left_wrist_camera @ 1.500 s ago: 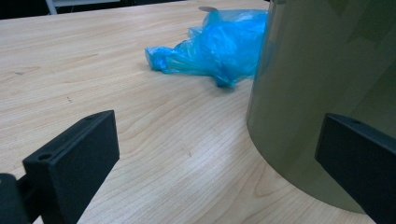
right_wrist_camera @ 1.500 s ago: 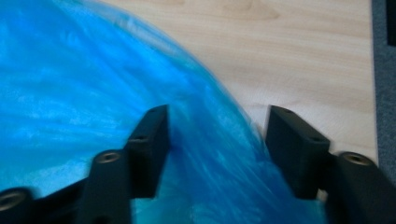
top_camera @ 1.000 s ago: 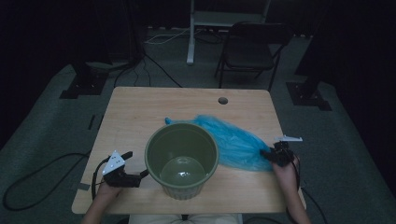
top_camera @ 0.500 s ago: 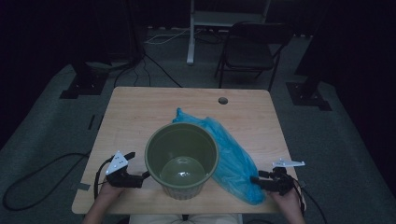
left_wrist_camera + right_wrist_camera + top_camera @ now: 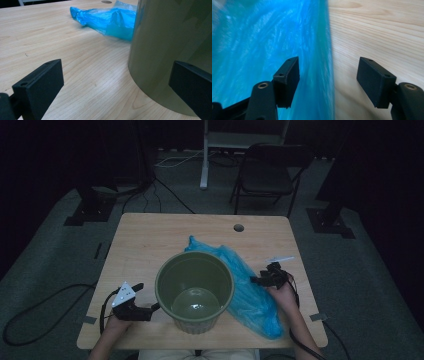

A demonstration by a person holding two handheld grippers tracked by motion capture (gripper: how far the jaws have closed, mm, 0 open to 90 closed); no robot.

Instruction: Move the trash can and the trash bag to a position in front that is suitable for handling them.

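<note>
Round olive-green plastic bucket [image 5: 195,291] hid part of the crumpled blue plastic bag [image 5: 248,287], which lay at its 3 o'clock, spreading from 12 to 5 on the pale wooden counter [image 5: 150,240]. Left gripper [image 5: 152,309] at the bucket's 8 o'clock, fingers open beside its wall. Right gripper [image 5: 254,280] over the bag's edge, fingers just opening, gripping nothing. Room dim; folding chair [image 5: 270,175] beyond, at 12.

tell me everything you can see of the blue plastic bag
The blue plastic bag is thin, translucent and crinkled, lying flat and stretched along the wooden table on the far and right sides of the green bucket, partly hidden behind it. The right gripper hovers at its edge with jaws open, not pinching it.
</note>
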